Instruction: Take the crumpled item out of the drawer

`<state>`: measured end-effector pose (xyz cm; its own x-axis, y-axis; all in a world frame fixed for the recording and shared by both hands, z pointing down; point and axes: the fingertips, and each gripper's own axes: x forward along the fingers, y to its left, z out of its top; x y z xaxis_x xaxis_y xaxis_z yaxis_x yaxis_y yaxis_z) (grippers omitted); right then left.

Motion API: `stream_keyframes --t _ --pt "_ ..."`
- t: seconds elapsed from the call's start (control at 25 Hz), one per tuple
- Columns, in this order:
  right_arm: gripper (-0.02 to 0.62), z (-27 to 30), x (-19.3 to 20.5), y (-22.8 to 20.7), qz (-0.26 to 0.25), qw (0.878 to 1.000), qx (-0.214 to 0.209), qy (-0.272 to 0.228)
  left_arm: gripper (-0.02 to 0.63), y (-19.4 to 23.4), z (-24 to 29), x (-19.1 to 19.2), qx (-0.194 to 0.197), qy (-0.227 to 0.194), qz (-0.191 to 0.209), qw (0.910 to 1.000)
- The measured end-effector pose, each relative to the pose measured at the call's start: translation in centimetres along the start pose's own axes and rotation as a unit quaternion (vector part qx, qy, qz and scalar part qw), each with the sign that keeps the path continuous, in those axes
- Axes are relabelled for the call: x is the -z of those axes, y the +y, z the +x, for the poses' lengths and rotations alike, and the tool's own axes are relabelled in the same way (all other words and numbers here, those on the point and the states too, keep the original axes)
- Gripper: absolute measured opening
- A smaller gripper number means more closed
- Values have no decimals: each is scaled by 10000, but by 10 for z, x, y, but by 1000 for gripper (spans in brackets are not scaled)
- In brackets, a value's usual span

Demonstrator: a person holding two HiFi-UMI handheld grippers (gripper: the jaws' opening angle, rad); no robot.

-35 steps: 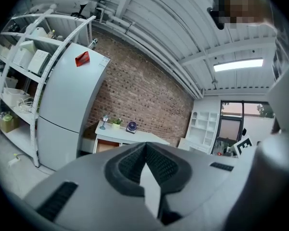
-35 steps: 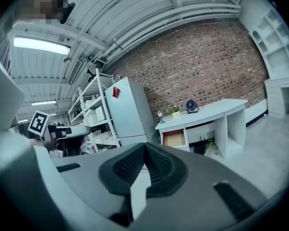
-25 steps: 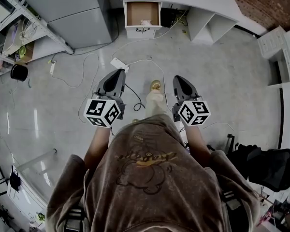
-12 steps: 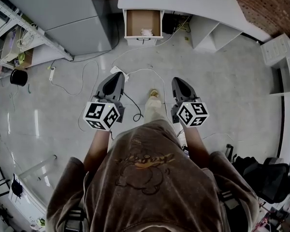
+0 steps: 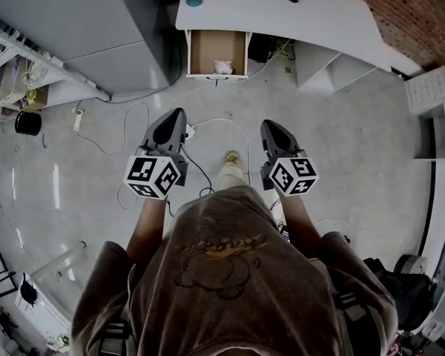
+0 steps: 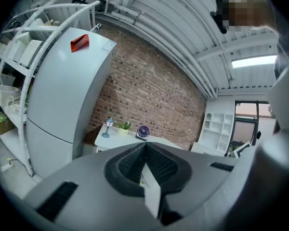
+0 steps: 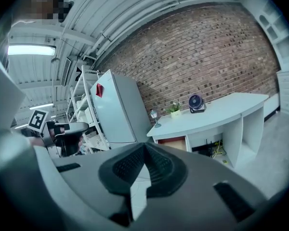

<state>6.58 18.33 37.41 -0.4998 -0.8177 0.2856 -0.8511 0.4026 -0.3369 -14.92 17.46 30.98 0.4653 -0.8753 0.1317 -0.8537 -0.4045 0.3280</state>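
Before me, the drawer (image 5: 208, 47) under the desk (image 5: 319, 10)'s left end holds the crumpled item (image 5: 222, 67); fridge (image 5: 74, 13) left of the desk

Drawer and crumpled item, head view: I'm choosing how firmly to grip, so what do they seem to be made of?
The drawer looks like unpainted wood or fibreboard inside, since its floor is brown and matt, and its front edge is white, probably painted or laminated. The crumpled item is a whitish, irregular lump, probably paper or tissue. It is too small here to be sure.
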Motion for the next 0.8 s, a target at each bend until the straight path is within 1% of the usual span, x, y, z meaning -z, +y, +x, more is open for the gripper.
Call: stream_keyframes --t 0.24,0.44,0.6,0.8 --pt "-3 37 -34 -42 -26 9998 -183 28 8 3 54 -13 -195 -28 -22 9998" --pt "-4 64 -51 -72 -26 9993 -367 94 8 1 91 -20 -336 -25 59 9994" --pt "-3 81 -59 -88 -44 9986 -503 167 8 3 108 -27 -480 -73 95 9988" --pt "-3 92 -66 -99 -59 9980 -602 163 8 4 116 -28 -595 -65 136 9981"
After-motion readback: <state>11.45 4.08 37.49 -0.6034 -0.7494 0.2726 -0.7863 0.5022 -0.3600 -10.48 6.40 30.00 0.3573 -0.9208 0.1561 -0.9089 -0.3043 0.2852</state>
